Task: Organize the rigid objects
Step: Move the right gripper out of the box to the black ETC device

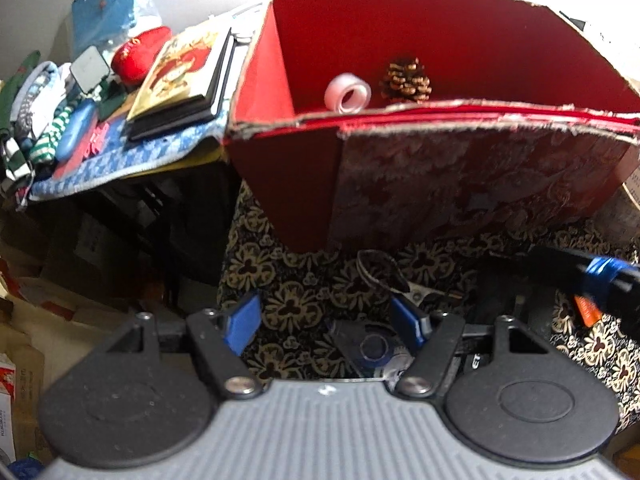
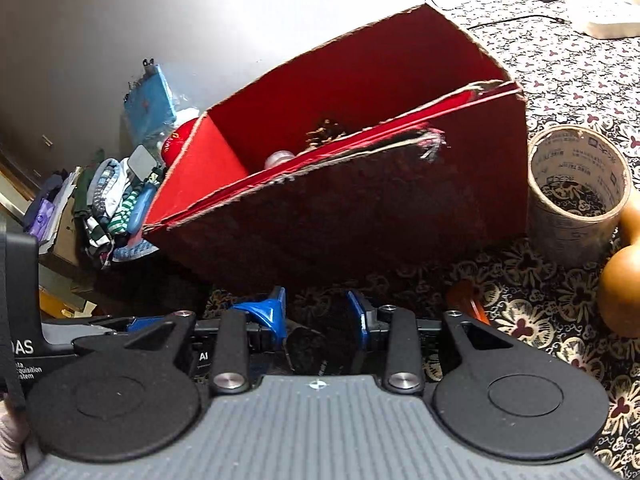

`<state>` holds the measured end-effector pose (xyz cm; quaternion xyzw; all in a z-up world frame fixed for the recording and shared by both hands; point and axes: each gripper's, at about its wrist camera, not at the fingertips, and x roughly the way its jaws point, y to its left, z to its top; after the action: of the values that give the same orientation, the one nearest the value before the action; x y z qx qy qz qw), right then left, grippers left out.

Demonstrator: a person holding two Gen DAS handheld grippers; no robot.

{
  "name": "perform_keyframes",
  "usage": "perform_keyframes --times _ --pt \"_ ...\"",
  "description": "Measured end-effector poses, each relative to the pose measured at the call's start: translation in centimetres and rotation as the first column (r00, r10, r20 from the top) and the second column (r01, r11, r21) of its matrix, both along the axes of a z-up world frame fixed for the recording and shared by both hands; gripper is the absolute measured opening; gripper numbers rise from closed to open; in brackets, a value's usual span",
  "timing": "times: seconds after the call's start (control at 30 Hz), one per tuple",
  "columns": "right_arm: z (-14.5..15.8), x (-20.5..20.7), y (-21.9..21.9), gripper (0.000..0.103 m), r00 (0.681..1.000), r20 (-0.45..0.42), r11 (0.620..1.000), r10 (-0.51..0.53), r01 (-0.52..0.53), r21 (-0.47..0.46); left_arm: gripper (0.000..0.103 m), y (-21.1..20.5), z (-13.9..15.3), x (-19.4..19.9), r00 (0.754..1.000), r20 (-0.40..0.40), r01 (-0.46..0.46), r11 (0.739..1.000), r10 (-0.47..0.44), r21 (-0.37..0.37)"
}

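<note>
Blue pads up front: the left gripper (image 1: 326,322) stands wide over the patterned cloth (image 1: 288,280), nothing pressed between its fingers. Something dark and round with a blue ring (image 1: 374,348) lies just under the inner finger; too blurred to name.

Over on the right wrist view, the right gripper (image 2: 316,320) has its fingers drawn narrow on a dark object (image 2: 312,350) wedged between the pads. What that object is, I cannot tell.

Landmark now: the red box (image 1: 480,176), open-topped, stands on the cloth just beyond both grippers. Inside it, against the far wall, sit a white tape roll (image 1: 347,95) and a pine cone (image 1: 406,80), side by side.

Right of the box, nearly touching its wall, stands a big tape roll (image 2: 576,188), upright. A tan gourd (image 2: 622,280) rests against that roll's near side.

Left of the box, a side table holds a book (image 1: 182,72), a red pouch (image 1: 140,54) and striped fabrics (image 1: 52,136).
</note>
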<state>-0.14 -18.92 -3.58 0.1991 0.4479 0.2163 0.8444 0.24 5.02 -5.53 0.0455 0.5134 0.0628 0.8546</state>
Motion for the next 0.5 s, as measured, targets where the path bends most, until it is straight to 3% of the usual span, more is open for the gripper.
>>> perform_keyframes --times 0.17,0.3,0.4,0.5 --pt "-0.9 0.3 -1.3 0.017 0.999 -0.043 1.000 -0.030 0.030 0.000 0.071 0.5 -1.6 0.1 0.999 -0.046 0.000 1.000 0.000 0.007" --pt "-1.8 0.4 -2.6 0.017 0.995 -0.077 0.998 -0.063 0.063 0.001 0.071 1.3 -2.3 -0.3 0.998 -0.059 0.017 0.999 -0.020 -0.048" --pt "-2.5 0.5 -3.5 0.017 0.991 -0.116 0.997 -0.066 0.071 0.033 0.071 1.1 -1.9 -1.3 0.995 -0.014 0.092 0.987 -0.095 -0.130" --pt "-3.4 0.7 -4.1 0.017 0.983 -0.170 0.994 -0.063 0.077 0.075 0.071 -0.3 -1.4 -2.2 0.980 0.037 0.197 0.960 -0.194 -0.200"
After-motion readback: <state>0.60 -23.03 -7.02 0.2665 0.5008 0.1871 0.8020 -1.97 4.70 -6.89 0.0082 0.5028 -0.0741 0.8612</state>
